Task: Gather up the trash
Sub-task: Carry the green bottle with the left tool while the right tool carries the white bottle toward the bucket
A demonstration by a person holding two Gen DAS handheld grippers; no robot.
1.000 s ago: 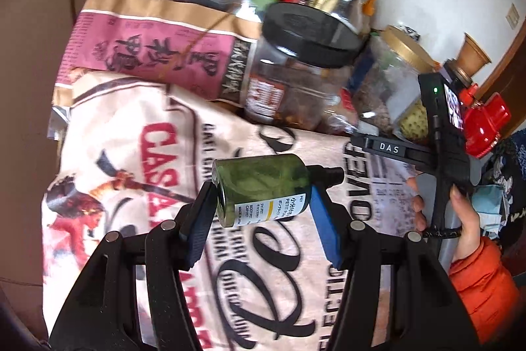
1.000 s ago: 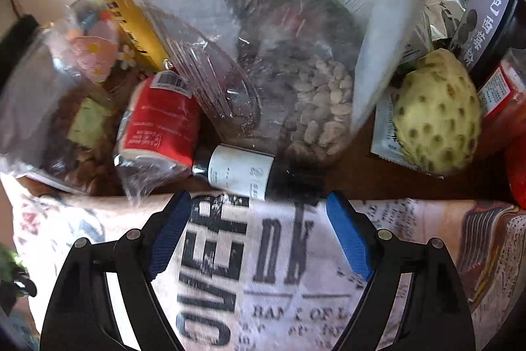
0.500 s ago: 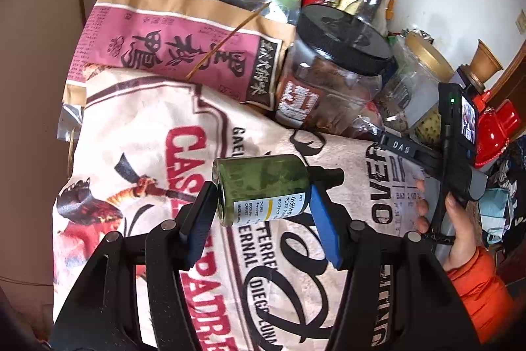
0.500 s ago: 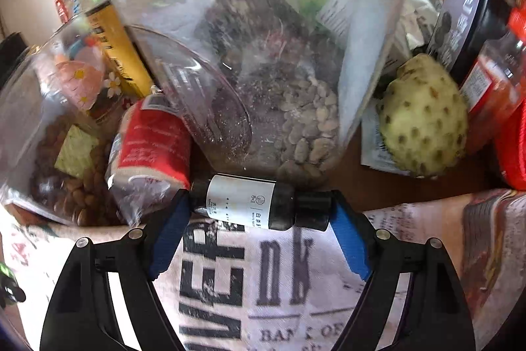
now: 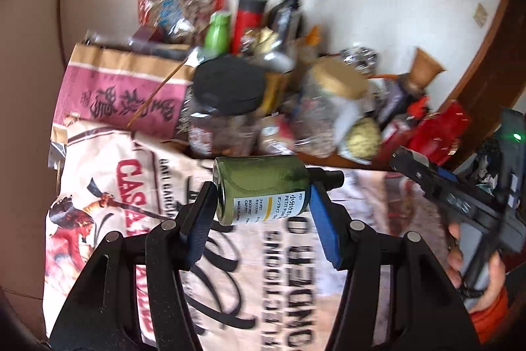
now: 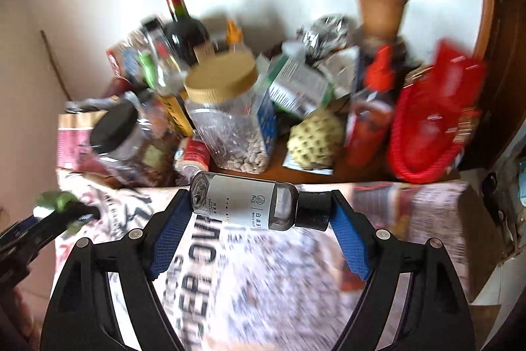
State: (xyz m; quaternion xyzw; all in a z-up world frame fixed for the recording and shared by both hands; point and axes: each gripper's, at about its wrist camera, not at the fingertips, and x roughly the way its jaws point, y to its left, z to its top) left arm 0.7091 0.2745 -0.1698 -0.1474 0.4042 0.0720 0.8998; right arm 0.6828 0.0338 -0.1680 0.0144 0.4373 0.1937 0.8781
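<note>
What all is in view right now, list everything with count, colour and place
green bottle: one, dark green, sideways in the left claw
small bottle: one, white label, dark cap, sideways in the right claw
printed cloth: one, cream with red and black print, over the near table
pink bag: one, pink and tan, back left
black-lidded jar: one, clear, left of centre
tan-lidded jar: one, clear, pale seeds inside, centre
wine bottle: one, dark, red cap, by the wall
custard apple: one, pale green, right of the jars
red bag: one, far right
left claw: one, black with blue pads, shut on its bottle
right claw: one, same, shut on its bottle
hand: one, orange sleeve, holding the right claw
</note>
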